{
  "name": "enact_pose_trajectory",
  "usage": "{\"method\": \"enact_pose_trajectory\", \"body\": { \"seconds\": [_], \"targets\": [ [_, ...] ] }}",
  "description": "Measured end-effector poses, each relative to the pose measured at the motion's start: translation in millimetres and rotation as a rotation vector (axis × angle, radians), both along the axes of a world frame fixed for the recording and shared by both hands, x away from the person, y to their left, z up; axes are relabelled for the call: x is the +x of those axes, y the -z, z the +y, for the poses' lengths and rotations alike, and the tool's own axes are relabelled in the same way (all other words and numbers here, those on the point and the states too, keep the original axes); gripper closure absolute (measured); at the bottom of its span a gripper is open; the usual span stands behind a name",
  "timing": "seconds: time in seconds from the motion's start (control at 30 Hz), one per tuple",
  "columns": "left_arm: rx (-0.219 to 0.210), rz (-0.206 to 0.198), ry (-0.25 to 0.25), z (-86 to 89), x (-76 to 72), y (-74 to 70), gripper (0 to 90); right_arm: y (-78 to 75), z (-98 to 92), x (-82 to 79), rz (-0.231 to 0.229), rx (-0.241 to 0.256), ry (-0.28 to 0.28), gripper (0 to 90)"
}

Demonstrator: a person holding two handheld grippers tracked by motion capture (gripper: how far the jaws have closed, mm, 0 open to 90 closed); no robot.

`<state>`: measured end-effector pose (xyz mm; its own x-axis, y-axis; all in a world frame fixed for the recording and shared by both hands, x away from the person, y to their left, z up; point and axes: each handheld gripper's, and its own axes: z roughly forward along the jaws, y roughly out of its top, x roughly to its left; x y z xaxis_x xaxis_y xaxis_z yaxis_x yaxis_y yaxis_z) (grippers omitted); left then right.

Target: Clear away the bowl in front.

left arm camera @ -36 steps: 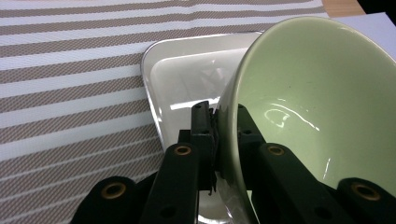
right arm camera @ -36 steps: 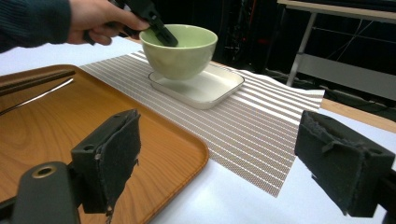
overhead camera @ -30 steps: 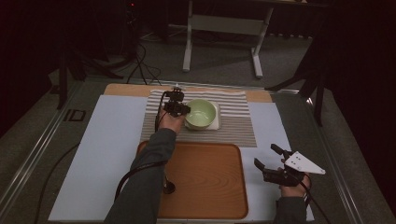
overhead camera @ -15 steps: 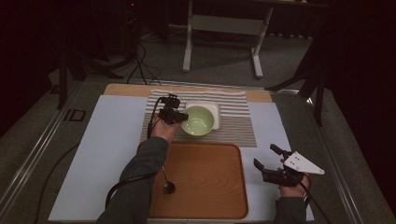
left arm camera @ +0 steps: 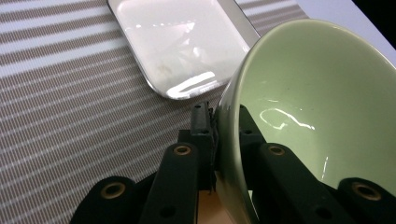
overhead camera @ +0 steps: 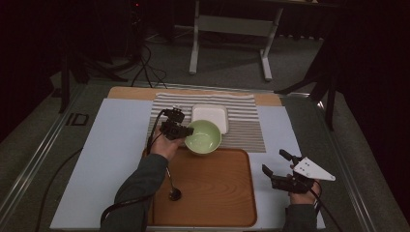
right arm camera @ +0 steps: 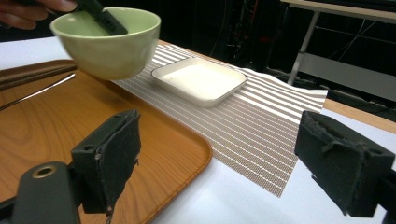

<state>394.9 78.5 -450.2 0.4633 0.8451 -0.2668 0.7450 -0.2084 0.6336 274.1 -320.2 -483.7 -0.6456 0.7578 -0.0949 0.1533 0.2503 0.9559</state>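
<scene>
The pale green ceramic bowl (overhead camera: 203, 137) is clamped by its rim in the left tool (overhead camera: 181, 131), lifted above the wooden tray (overhead camera: 212, 193); the right tool (overhead camera: 278, 166) is held released.

Tray (overhead camera: 212, 203) mostly free w/ spoon (overhead camera: 172, 192) at left edge; white dish (overhead camera: 211, 116) just behind held bowl (overhead camera: 203, 137).

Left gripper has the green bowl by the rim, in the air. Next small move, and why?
Probably carry the green bowl a little nearer over the wooden tray and lower it. The left gripper clamps its rim with one jaw inside and one outside, and the bowl hangs at the tray's far edge, clear of the white dish. The right gripper waits open.
</scene>
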Motion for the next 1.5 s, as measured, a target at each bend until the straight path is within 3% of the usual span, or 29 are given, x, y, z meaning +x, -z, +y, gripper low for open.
{"method": "enact_pose_trajectory", "body": {
  "seconds": [0.47, 0.7, 1.03, 1.37, 1.4, 1.5],
  "targets": [
    [-0.012, 0.062, 0.031, 13.0, -39.0, 28.2, 83.4, 0.1, 0.1, -0.3, 0.001, -0.001, -0.002, 13.9],
    [-0.003, 0.074, 0.038, 18.8, -56.4, 36.6, 83.3, 0.1, 0.9, -0.3, 0.000, -0.003, -0.004, 13.9],
    [0.001, 0.110, 0.044, 25.4, -65.6, 47.7, 83.3, 0.1, 0.8, -0.4, -0.001, -0.003, -0.004, 13.8],
    [-0.001, 0.112, 0.076, 30.5, -67.8, 51.1, 83.2, 0.3, 1.5, -0.2, 0.000, -0.005, -0.005, 13.9],
    [-0.010, 0.113, 0.079, 31.7, -67.3, 51.4, 82.4, 0.3, 1.7, -0.4, 0.001, -0.007, -0.006, 13.9],
    [-0.032, 0.088, 0.071, 35.1, -67.3, 48.2, 68.4, 0.2, 1.9, -0.5, 0.001, -0.006, -0.007, 13.8]
  ]
}}
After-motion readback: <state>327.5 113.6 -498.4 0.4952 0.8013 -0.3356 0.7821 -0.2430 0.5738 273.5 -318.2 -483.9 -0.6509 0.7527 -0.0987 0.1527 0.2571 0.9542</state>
